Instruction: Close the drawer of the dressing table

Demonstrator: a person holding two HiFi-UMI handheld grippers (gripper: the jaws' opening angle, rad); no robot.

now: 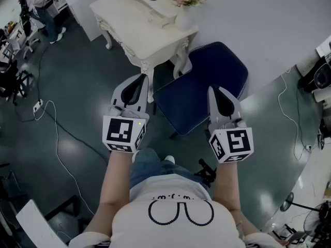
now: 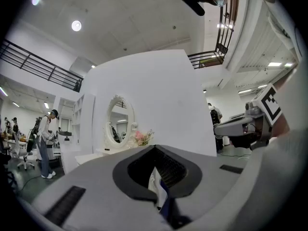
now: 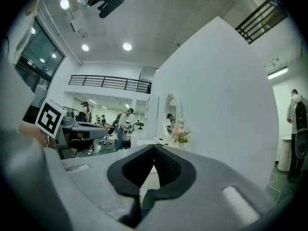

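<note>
Glossy grey floor (image 1: 77,87), white wall (image 1: 269,14)

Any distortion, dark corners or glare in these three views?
Head view: sharp, with soft lamp reflections on the glossy floor. Left gripper view: heavy fisheye, black corners, the left gripper blurred up close. Right gripper view: same fisheye and black corners, bright ceiling lamps, the right gripper soft.

A cream-white carved dressing table (image 1: 135,35) stands on the dark glossy floor (image 1: 77,102), bearing a white vase of pink flowers (image 1: 184,15).
</note>
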